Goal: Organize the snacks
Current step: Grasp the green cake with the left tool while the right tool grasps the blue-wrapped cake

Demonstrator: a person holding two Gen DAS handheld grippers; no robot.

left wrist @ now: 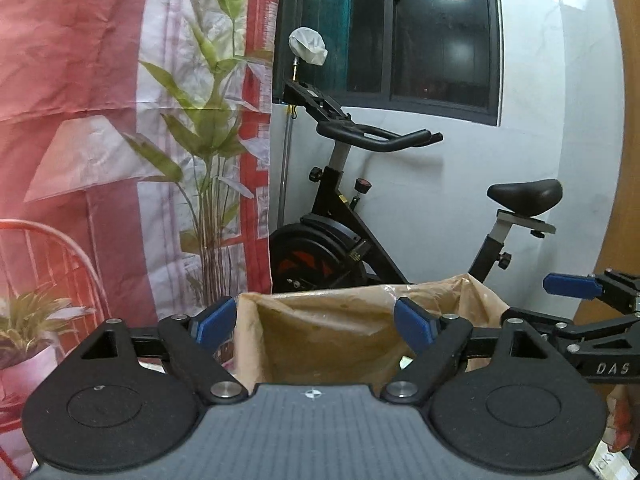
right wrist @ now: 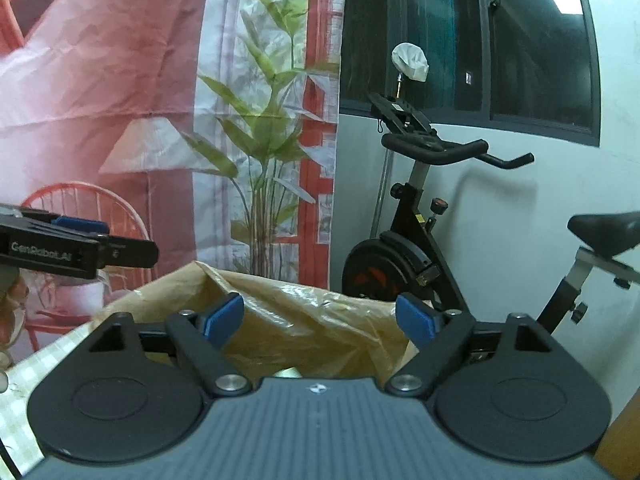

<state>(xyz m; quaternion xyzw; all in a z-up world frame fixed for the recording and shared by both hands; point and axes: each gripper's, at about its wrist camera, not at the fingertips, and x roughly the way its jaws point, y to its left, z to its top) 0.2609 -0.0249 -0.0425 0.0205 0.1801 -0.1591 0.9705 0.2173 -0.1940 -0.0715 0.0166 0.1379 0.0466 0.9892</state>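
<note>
Snack bag [left wrist: 340, 328], tan and crinkled, stands open just ahead of both tools. Left gripper [left wrist: 316, 324] spreads wide, nothing pinched; right gripper [right wrist: 320, 318] gapes too, empty. Exercise bike [right wrist: 420, 240] sits behind, by the curtain [left wrist: 120, 120].

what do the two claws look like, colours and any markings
Both match: the left claw and right claw have matte black linkage arms with silver pivot screws, round black discs at the base, a grey ribbed plate with a small star mark, and blue pads on the fingers. White lettering on the sides reads "DAS" on the right one, "GenRobot.AI" on the left.
</note>
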